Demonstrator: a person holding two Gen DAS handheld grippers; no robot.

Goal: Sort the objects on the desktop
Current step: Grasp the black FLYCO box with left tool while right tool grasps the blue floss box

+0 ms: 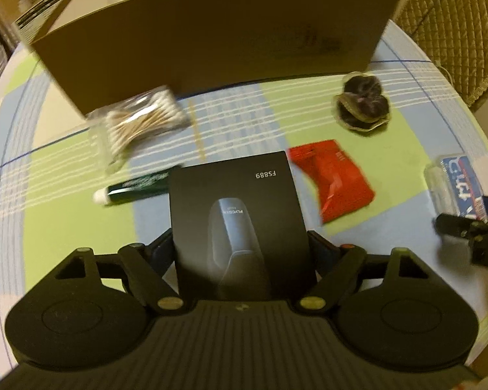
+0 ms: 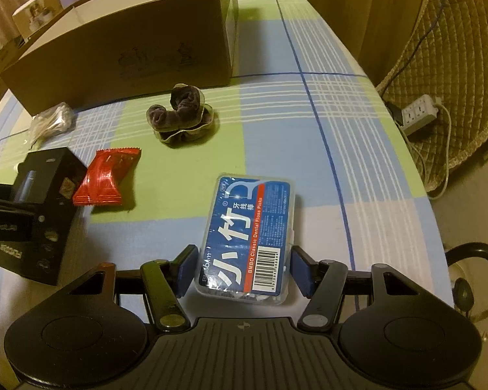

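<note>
Table (image 2: pixel 358 149) w/ a checked cloth carries everything; the big carton (image 1: pixel 211 42) stands along its far edge, open top, prob. where things go (a guess from the task). The black box (image 1: pixel 237 224) sits between the left gripper's (image 1: pixel 240 243) fingers, which press its two sides, so that claw is pinching it; the right wrist view shows the box low, but whether it's off the cloth I can't tell. The floss case (image 2: pixel 247 234) lies flat between the right gripper's (image 2: pixel 244 269) blue pads (image 2: pixel 301 271), jaws spread just wider than the case, a sliver of gap on each side, not clamped yet. Next down in size: swab bag (image 1: pixel 140 123) against the carton's foot, dark scrunchie (image 2: pixel 182 113), red packet (image 2: pixel 105 178) just beside the box, green tube (image 1: pixel 136 187) partly behind the box. To do this step well: keep the box level and carry it above the carton rim before letting go; on the right, centre the case, close squarely on its long sides, since clear plastic looks slippery and may twist if pinched off-centre
</note>
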